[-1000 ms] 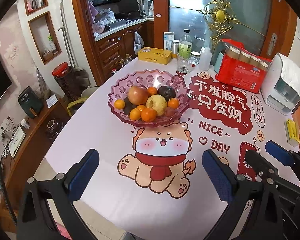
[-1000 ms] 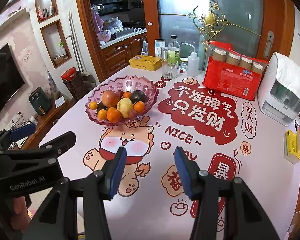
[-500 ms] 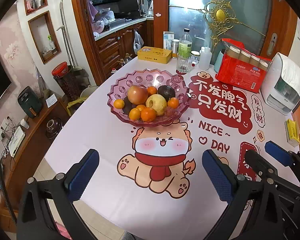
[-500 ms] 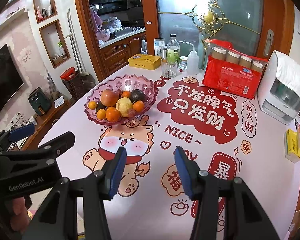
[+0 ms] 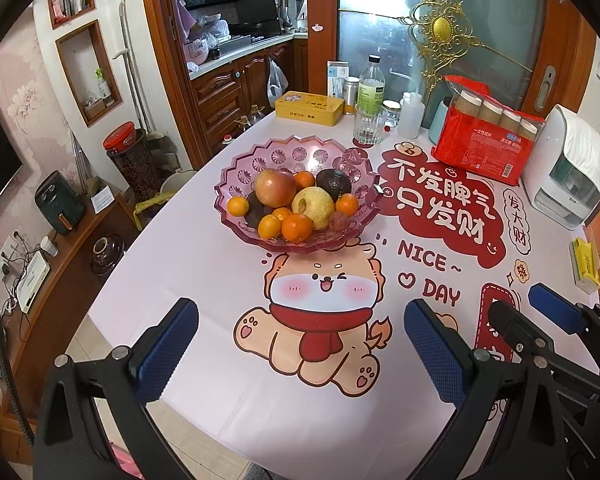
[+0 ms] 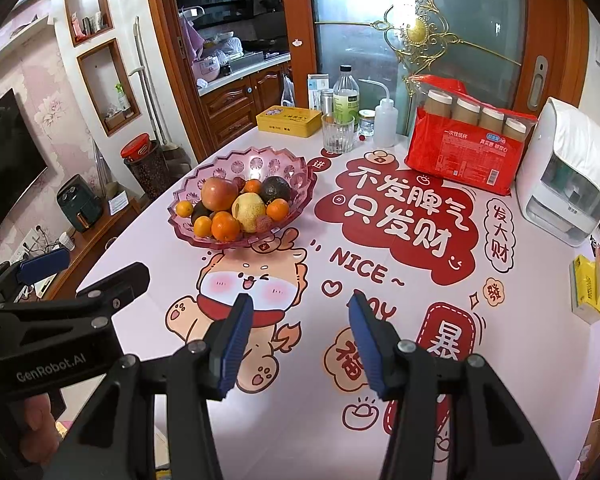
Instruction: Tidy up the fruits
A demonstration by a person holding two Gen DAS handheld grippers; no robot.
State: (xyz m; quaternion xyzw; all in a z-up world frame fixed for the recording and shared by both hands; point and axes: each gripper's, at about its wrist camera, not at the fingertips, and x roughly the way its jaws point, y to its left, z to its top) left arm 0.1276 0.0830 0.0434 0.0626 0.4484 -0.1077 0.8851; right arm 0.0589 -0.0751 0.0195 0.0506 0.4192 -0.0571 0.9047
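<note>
Both grippers hover over the tablecloth [image 5: 203, 264], nothing between the fingers: left gripper [image 5: 300, 344] spread wide, right gripper [image 6: 300, 340] spread narrower. Farther off, the pink glass fruit bowl [image 5: 259, 160] holds all the fruit: apple [image 5: 275, 187], pear [image 5: 314, 206], avocado [image 5: 332, 182], tangerines. Risk: the heaped pile is loose, so nudging one fruit could roll the tangerines out. No change from the earlier frames; hands unmoved.
</note>
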